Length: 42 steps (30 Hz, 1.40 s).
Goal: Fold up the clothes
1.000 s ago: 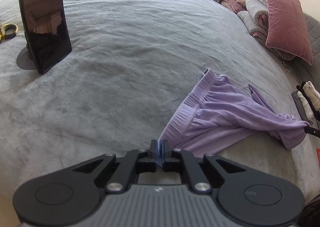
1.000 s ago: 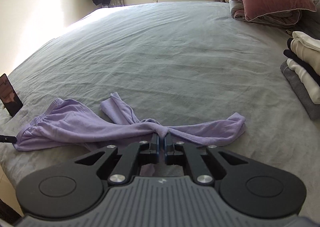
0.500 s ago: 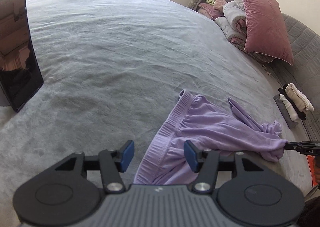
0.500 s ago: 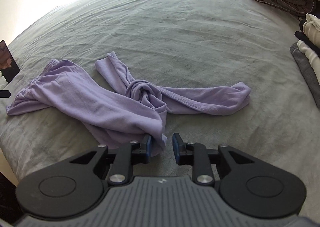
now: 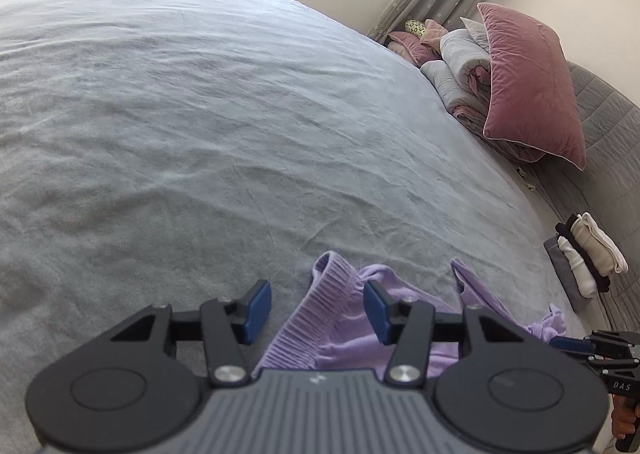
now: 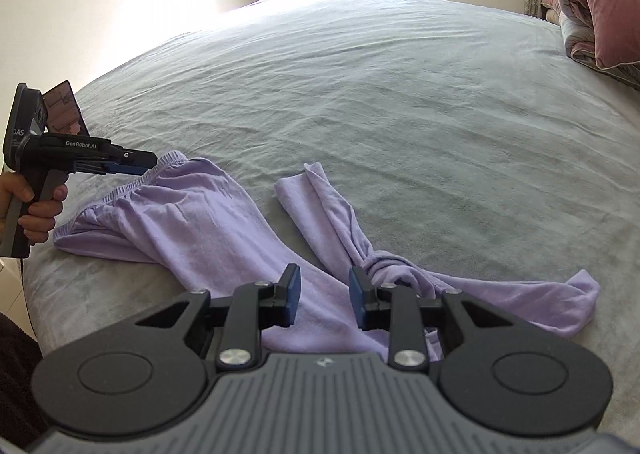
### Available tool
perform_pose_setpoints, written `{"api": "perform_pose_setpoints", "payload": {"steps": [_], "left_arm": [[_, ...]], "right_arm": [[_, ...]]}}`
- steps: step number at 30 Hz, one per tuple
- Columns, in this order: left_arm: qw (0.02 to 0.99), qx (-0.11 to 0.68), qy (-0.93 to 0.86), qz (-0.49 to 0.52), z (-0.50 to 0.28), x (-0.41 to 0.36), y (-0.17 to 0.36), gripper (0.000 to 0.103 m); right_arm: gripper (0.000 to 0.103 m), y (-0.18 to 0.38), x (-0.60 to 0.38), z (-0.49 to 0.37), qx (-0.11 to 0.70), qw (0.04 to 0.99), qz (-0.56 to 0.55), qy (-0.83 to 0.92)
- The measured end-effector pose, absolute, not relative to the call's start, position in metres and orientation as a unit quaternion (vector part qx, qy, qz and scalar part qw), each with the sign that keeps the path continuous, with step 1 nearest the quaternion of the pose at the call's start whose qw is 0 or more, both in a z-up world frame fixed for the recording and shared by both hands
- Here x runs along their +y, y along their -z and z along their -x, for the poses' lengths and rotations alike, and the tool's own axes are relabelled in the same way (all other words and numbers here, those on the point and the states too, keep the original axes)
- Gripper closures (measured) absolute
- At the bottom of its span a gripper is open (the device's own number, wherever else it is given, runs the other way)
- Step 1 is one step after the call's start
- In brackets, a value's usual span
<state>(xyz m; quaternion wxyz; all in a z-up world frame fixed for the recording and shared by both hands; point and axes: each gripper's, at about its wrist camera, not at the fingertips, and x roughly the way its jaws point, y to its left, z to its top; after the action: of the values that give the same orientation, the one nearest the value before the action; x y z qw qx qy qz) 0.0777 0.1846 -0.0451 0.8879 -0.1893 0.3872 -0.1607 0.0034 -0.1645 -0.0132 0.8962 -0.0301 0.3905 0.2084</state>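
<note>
Lilac trousers [image 6: 192, 221] lie crumpled on the grey bed [image 6: 400, 93], waistband at the left, legs twisted into a knot [image 6: 384, 266] at the right. My left gripper [image 5: 316, 308] hovers over the ribbed waistband [image 5: 304, 318]; its jaws are closing with the band between them, pads clear of it. From the right wrist view, the left gripper [image 6: 132, 163] sits at the waistband's far corner. My right gripper [image 6: 325, 296] is open just above the trouser leg beside the knot, gripping nothing.
A stack of folded clothes [image 5: 588, 258] sits at the bed's right edge. Pink pillows and rolled bedding [image 5: 528, 85] are piled at the head. A phone on a stand [image 6: 64, 105] is at the left edge, behind the hand [image 6: 36, 209] holding the left gripper.
Both grippers went from shut on the cloth to open, and the trousers dropped slack onto the bed. The left gripper swung right, away from the phone, over the waistband.
</note>
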Motion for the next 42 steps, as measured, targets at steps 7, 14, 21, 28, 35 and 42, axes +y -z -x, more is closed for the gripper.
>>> {"api": "perform_pose_setpoints", "payload": {"steps": [7,14,21,28,35,42], "left_arm": [[0.887,0.380,0.164,0.202,-0.087,0.184,0.052,0.061],[0.900,0.369,0.149,0.180,-0.084,0.173,0.052,0.091],[0.917,0.327,0.107,0.202,-0.080,0.182,0.037,0.097],[0.937,0.277,0.049,0.206,-0.084,0.193,0.024,0.099],[0.952,0.231,-0.007,0.199,-0.091,0.204,0.014,0.100],[0.964,0.184,-0.048,0.186,-0.097,0.217,0.003,0.100]], "right_arm": [[0.072,0.035,-0.158,-0.011,0.418,0.881,0.081,-0.205],[0.098,0.039,-0.153,-0.008,0.419,0.878,0.103,-0.209],[0.099,0.023,-0.143,0.000,0.365,0.910,0.120,-0.158],[0.100,-0.001,-0.124,-0.025,0.330,0.923,0.147,-0.131],[0.100,-0.006,-0.094,-0.078,0.296,0.934,0.175,-0.094],[0.101,-0.002,-0.070,-0.123,0.282,0.936,0.193,-0.079]]}}
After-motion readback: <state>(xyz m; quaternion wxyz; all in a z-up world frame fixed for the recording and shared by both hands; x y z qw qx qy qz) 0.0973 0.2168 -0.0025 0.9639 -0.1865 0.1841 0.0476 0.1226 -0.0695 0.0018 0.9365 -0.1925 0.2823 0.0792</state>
